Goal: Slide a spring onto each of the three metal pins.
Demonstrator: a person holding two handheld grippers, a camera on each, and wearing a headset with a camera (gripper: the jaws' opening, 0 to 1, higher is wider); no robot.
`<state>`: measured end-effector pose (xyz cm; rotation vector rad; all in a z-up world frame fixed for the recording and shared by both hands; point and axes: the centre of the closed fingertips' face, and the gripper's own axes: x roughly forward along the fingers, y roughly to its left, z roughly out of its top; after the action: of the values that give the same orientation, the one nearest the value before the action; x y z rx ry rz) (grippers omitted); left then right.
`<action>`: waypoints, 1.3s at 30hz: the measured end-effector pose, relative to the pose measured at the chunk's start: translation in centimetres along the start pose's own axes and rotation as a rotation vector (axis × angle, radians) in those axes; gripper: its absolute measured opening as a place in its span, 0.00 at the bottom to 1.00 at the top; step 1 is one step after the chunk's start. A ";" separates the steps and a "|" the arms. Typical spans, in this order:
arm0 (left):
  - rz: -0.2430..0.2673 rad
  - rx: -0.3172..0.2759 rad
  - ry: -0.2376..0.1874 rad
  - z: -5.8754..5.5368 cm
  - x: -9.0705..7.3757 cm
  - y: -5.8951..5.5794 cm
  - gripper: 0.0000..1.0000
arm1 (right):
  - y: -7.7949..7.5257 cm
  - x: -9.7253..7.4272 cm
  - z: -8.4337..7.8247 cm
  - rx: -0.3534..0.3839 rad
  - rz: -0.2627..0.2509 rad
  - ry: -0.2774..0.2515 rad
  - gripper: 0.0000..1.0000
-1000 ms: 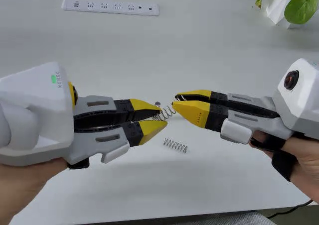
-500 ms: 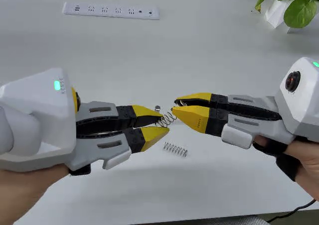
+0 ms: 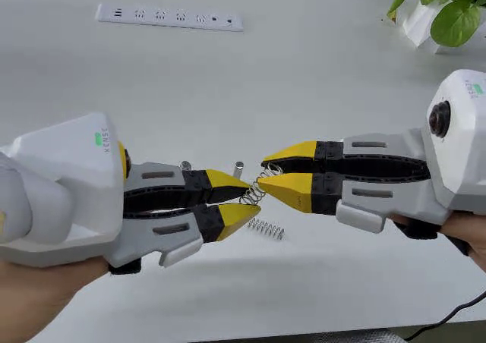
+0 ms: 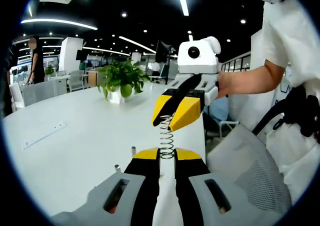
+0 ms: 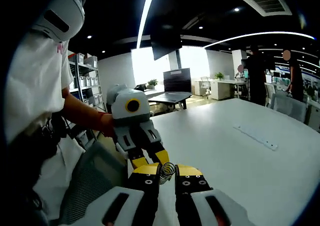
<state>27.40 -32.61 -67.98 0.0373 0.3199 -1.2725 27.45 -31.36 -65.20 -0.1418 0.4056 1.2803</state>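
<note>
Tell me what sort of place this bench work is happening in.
Most likely an open-plan office or lab floor. The work happens on a white table with a power strip and a potted plant; beyond it stand more desks under long ceiling strip lights.

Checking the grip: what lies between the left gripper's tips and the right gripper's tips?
A spring bridges the gap from the left gripper to the right gripper, an end in each; clearest in the left gripper view.
</note>
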 end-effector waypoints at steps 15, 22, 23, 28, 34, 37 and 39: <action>-0.017 0.013 0.009 -0.2 0.3 -0.6 0.06 | 0.7 -0.2 -0.3 -0.154 0.047 0.131 0.07; -0.019 0.018 0.007 -0.1 0.4 -0.7 0.06 | 0.9 -0.2 -0.3 -0.212 0.068 0.178 0.07; -0.019 0.019 0.008 -0.1 0.3 -0.8 0.06 | 1.0 -0.2 -0.4 -0.226 0.073 0.189 0.07; -0.025 0.024 0.006 -0.1 0.3 -1.0 0.06 | 1.1 -0.3 -0.5 -0.253 0.095 0.230 0.07; -0.028 0.027 -0.006 0.1 0.2 -1.2 0.06 | 1.1 -0.6 -0.4 -0.243 0.128 0.248 0.08; -0.030 0.029 -0.012 0.2 0.1 -1.3 0.06 | 1.2 -0.8 -0.4 -0.243 0.159 0.276 0.09; -0.032 0.030 -0.012 0.2 0.1 -1.3 0.06 | 1.2 -1.0 -0.6 -0.255 0.178 0.303 0.11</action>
<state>26.27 -33.13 -67.61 0.0498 0.2920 -1.3091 25.94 -32.05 -65.20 -0.5295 0.5211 1.4886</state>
